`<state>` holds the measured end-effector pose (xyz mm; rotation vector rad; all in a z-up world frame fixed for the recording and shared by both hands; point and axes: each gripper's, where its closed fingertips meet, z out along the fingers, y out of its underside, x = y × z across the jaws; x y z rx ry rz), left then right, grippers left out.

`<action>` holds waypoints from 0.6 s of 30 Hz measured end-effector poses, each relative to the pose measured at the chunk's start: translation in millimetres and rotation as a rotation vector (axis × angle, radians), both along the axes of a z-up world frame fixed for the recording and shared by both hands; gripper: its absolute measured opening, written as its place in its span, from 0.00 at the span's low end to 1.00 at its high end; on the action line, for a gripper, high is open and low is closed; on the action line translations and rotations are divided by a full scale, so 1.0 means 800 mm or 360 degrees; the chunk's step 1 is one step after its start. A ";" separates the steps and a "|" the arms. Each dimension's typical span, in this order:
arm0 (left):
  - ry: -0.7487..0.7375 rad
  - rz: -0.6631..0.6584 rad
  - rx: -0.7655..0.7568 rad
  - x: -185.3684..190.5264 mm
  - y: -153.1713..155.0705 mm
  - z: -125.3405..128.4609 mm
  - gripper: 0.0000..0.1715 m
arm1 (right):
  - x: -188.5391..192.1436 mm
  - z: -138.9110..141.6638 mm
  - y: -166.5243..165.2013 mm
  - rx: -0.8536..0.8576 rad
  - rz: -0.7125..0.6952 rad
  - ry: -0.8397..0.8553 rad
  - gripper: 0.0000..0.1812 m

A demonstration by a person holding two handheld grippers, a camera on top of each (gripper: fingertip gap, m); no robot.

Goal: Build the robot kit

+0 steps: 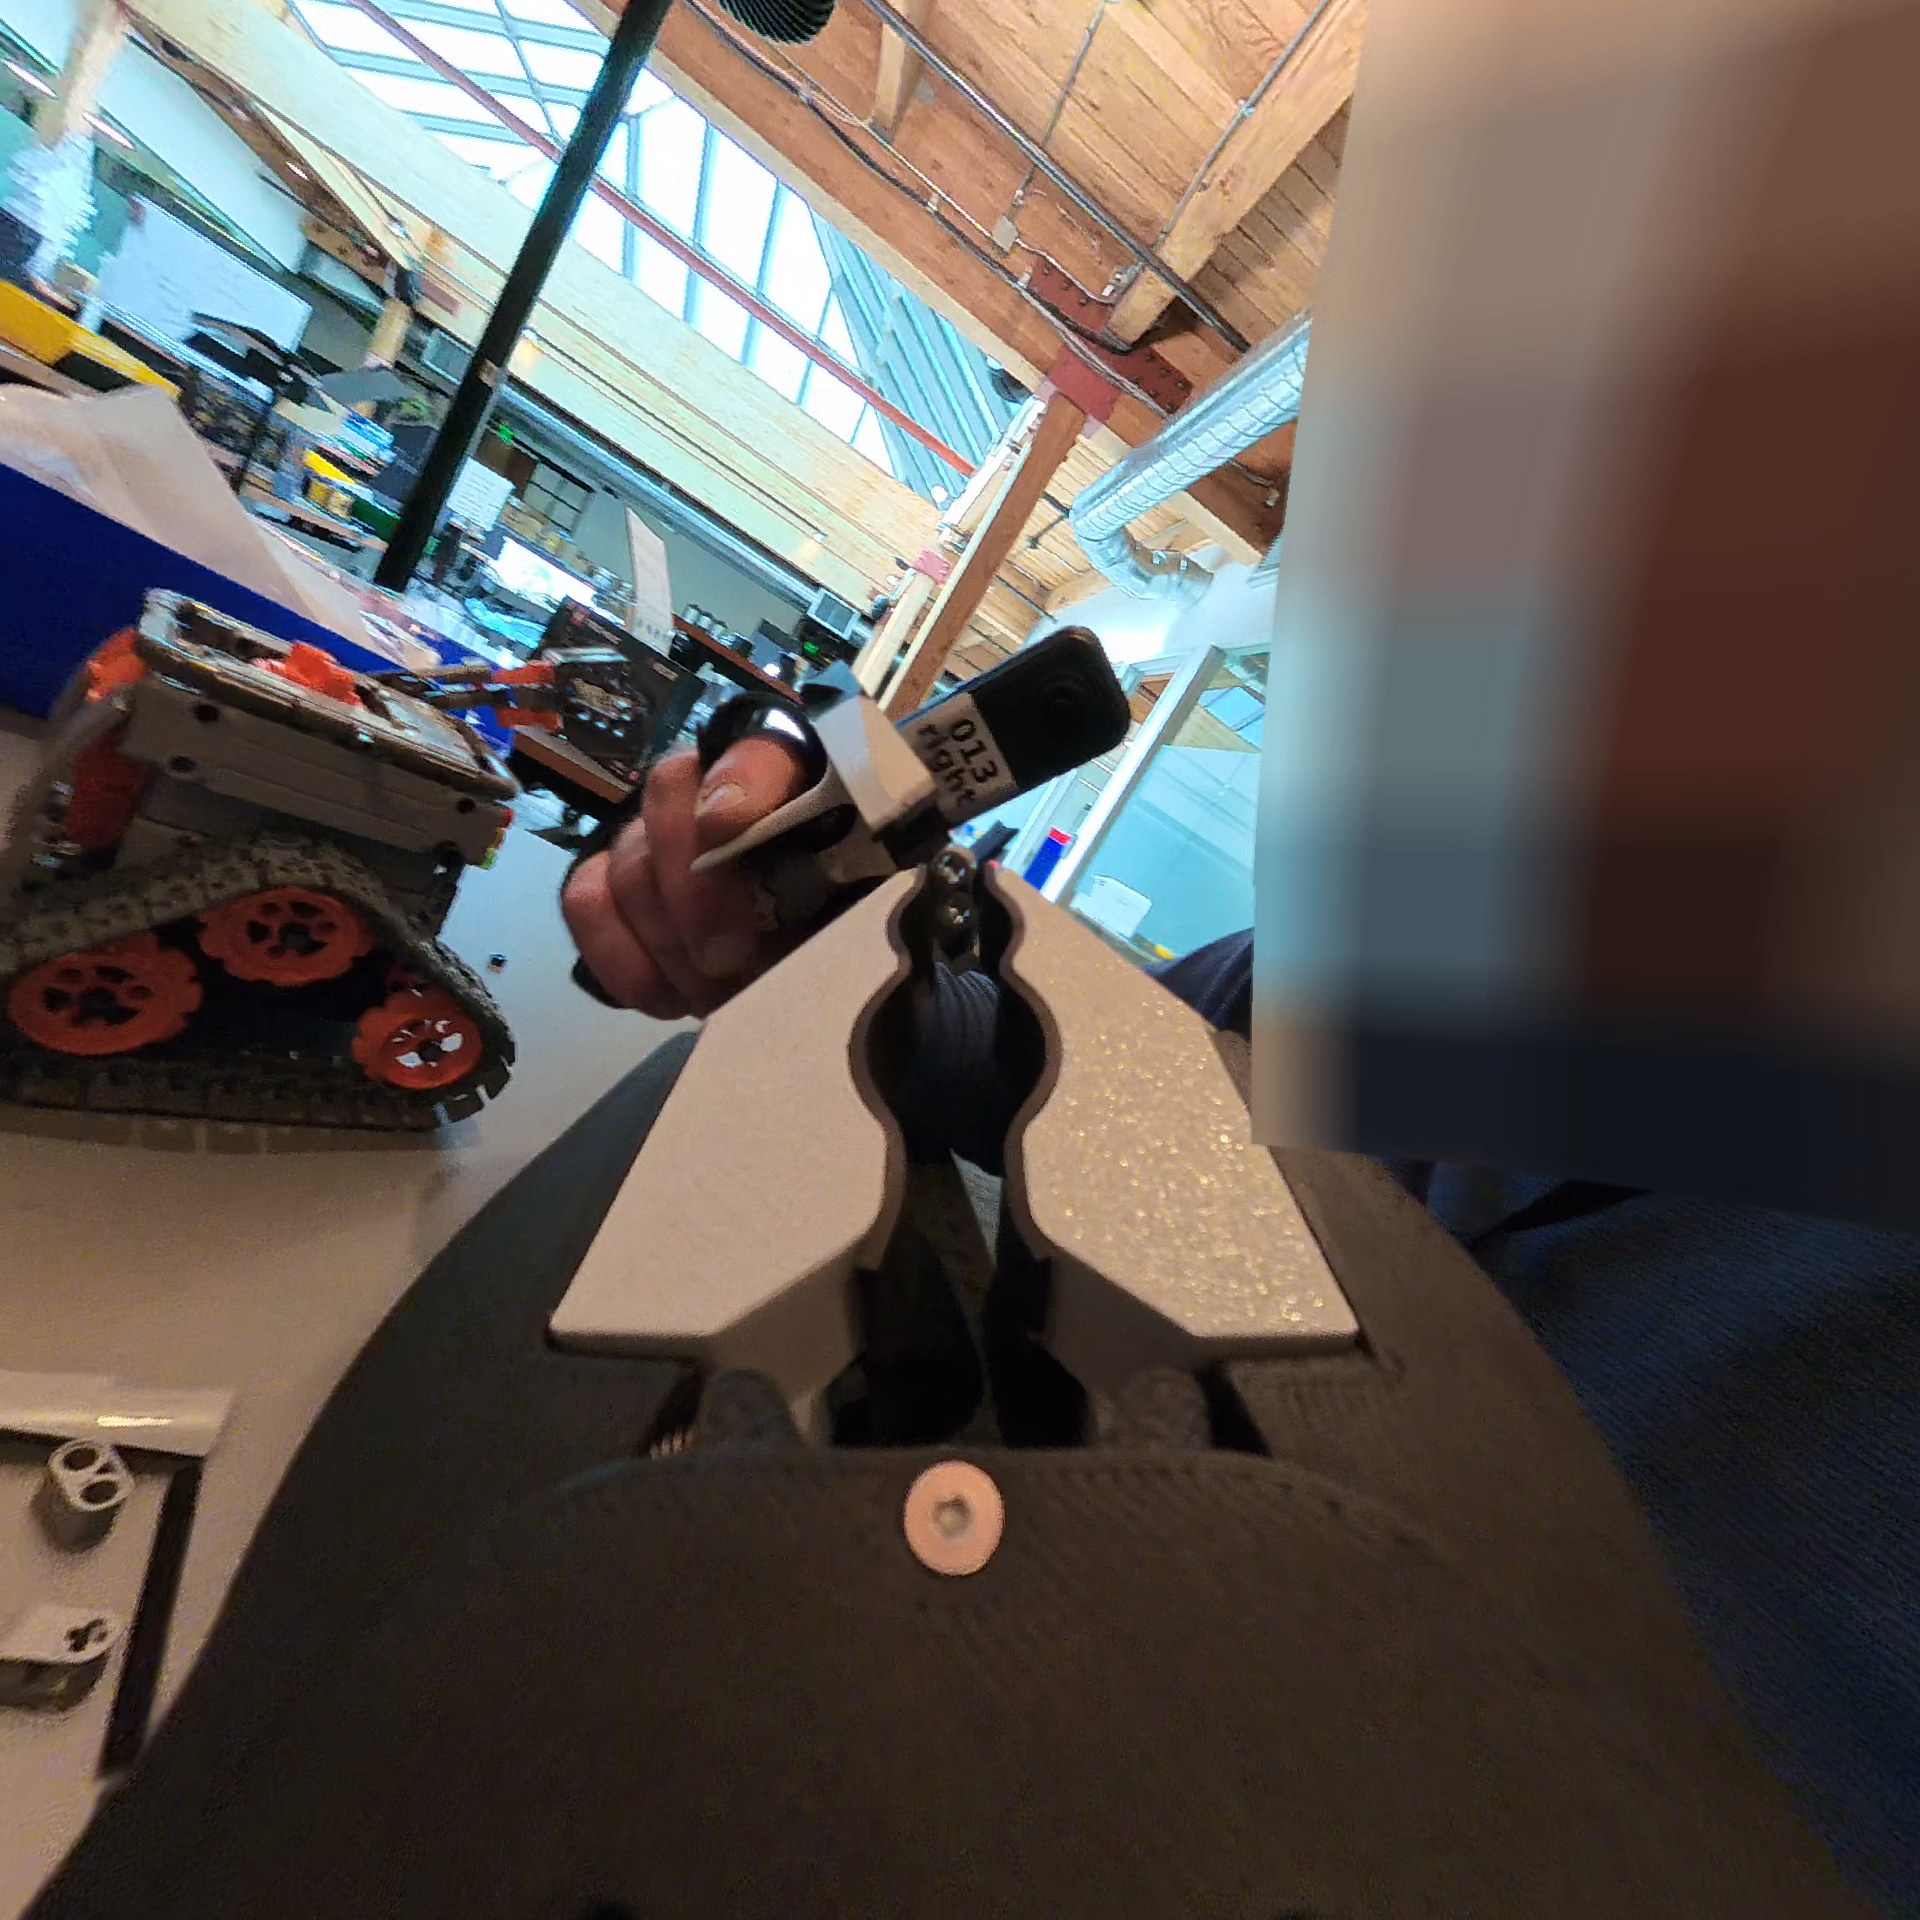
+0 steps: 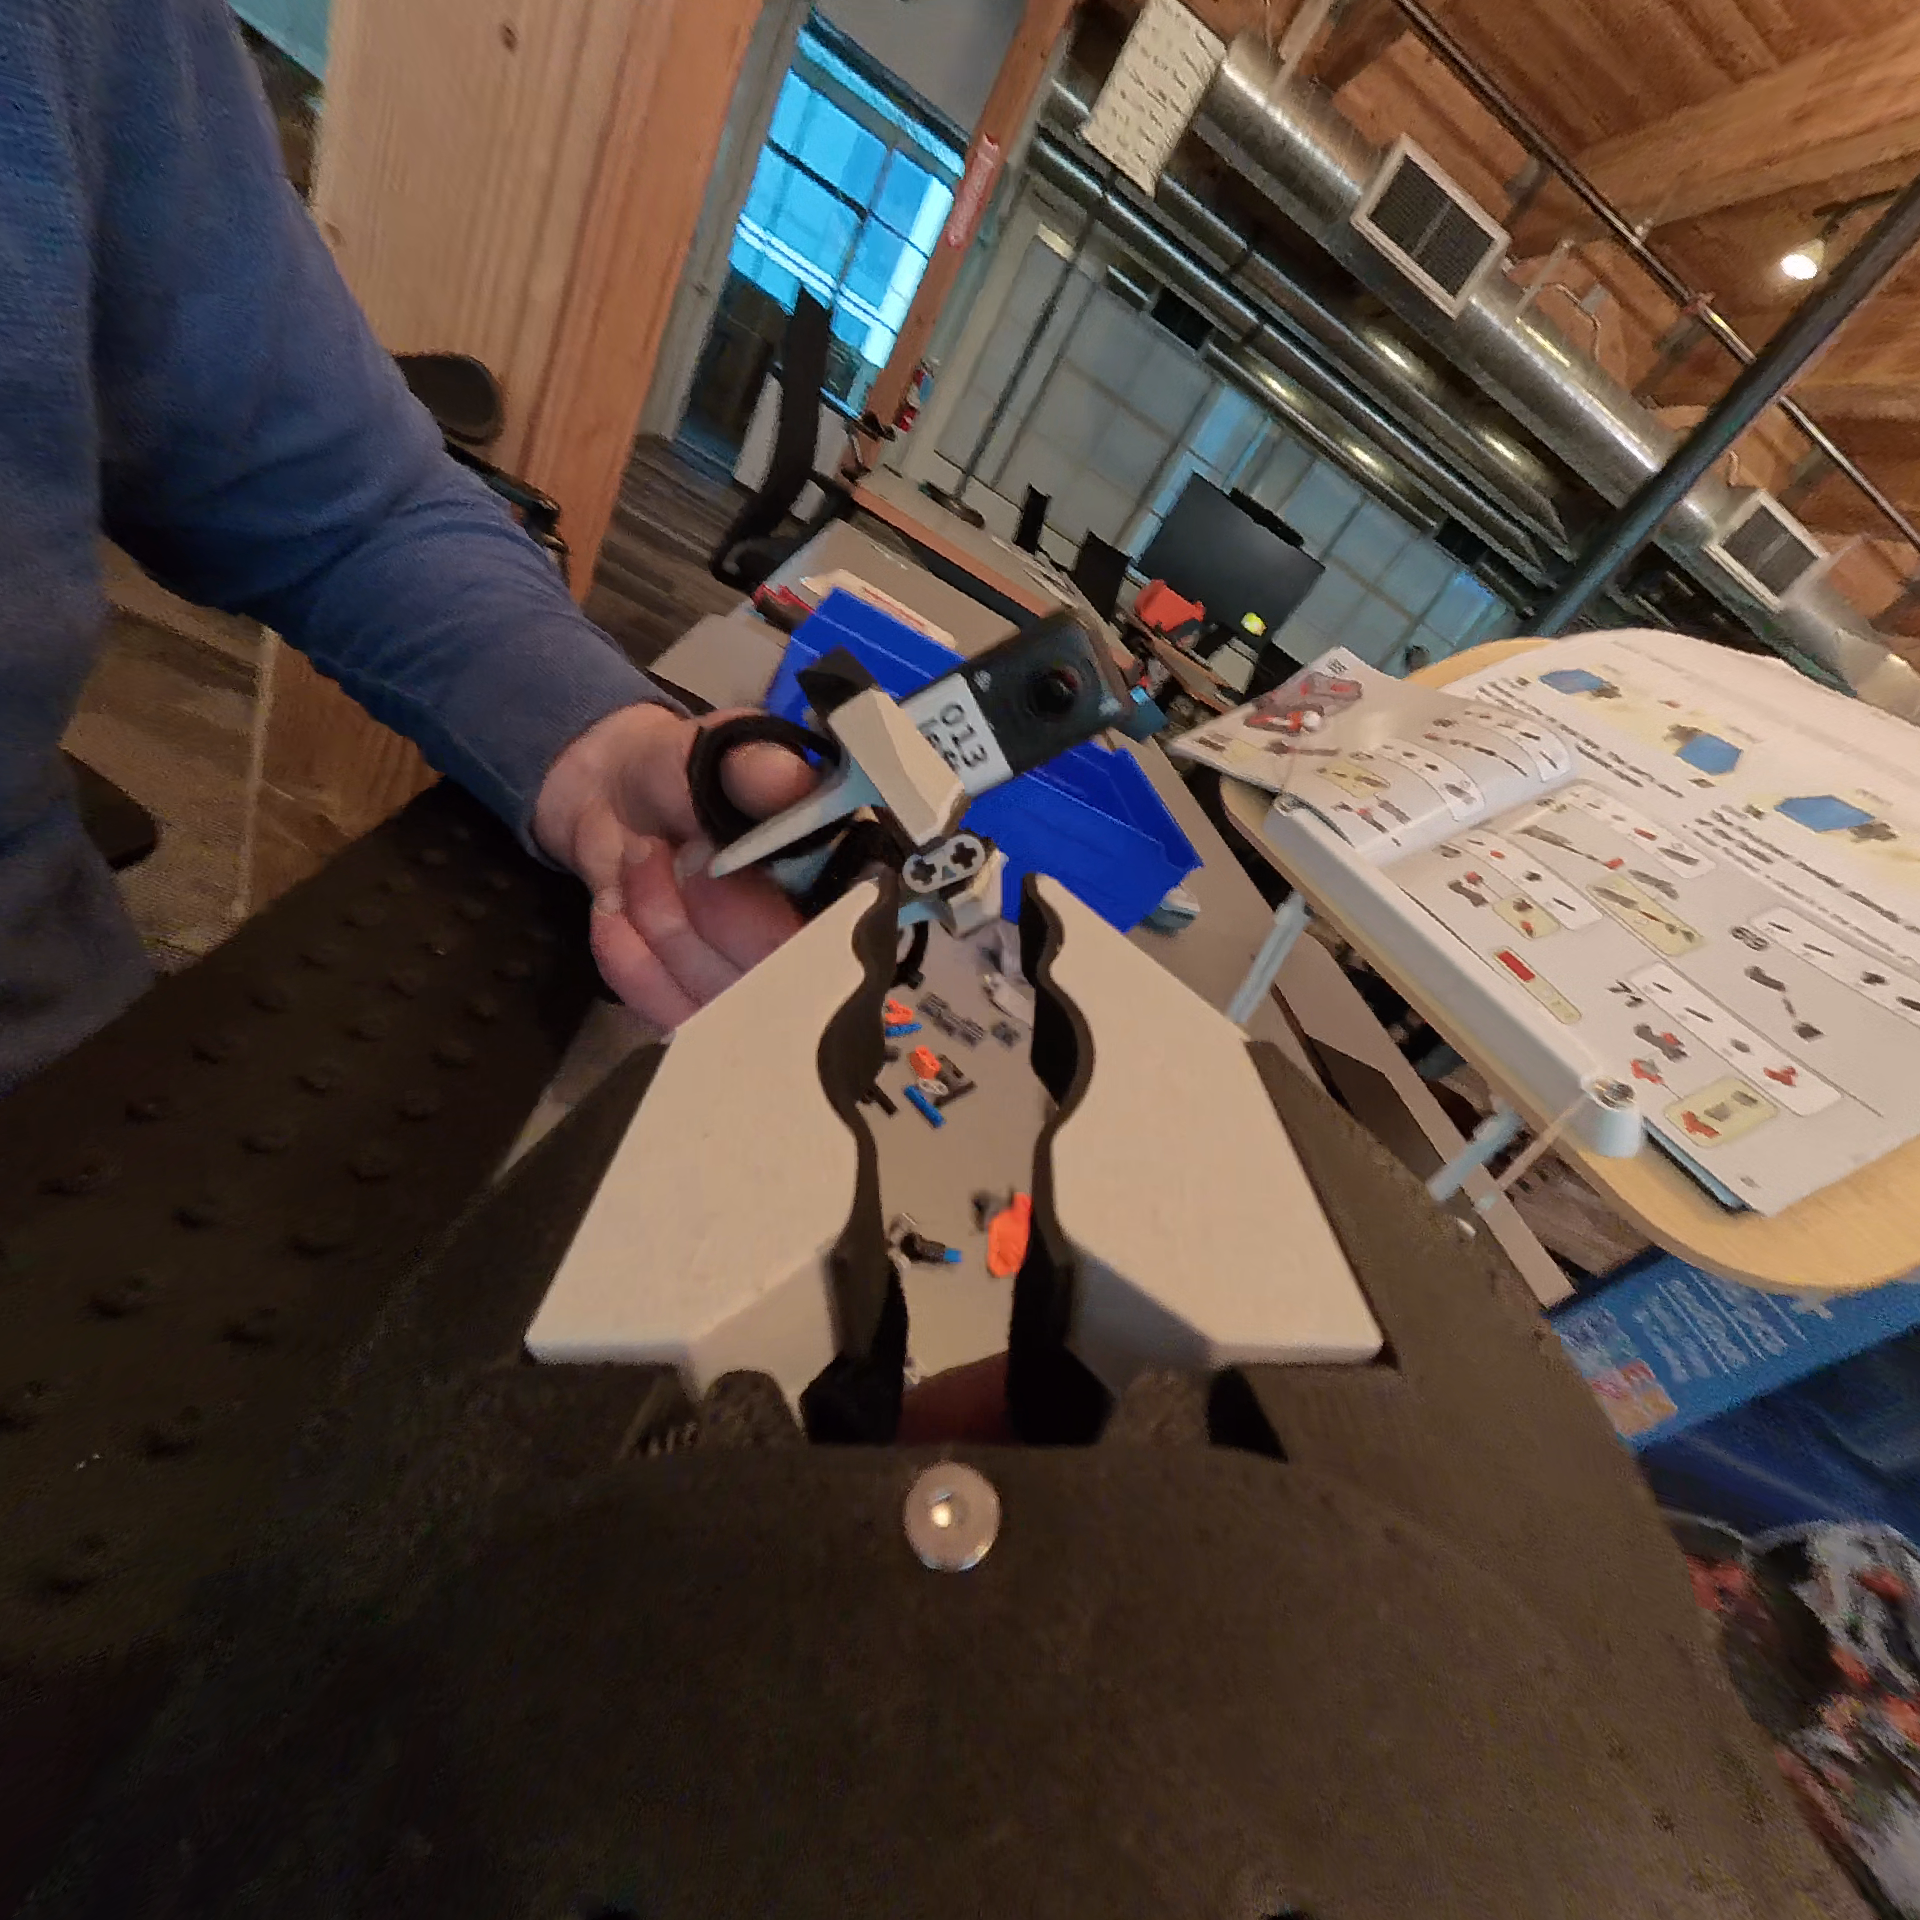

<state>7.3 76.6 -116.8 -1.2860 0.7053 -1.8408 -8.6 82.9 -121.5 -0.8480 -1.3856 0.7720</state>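
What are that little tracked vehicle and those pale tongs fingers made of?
Tracked vehicle: looks like hard moulded plastic, grey with glossy orange wheels; separate linked tread pieces suggest a building kit. Left tongs' fingers: pale, matte, speckled grainy surface, probably printed plastic, uncertain.

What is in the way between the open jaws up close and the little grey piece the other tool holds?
Nothing visible. The grey piece, pinched by the left gripper, sits right at the right gripper's open tips, with only air between.
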 end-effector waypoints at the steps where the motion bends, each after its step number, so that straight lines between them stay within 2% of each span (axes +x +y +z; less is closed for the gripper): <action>1: 0.0014 0.0061 0.0008 -0.001 0.005 0.000 0.03 | 0.000 -0.002 0.001 0.0039 -0.0037 -0.0041 0.11; 6: 0.0211 0.0264 0.0069 0.004 0.023 -0.017 0.03 | -0.002 -0.014 0.014 0.0245 -0.0265 -0.0199 0.10; 13: 0.0389 0.0288 -0.0014 0.007 0.030 -0.039 0.03 | 0.000 -0.037 0.025 0.0600 -0.0419 -0.0427 0.08; 18: 0.0497 0.0297 -0.0048 0.008 0.032 -0.051 0.03 | 0.002 -0.050 0.027 0.0637 -0.0420 -0.0549 0.07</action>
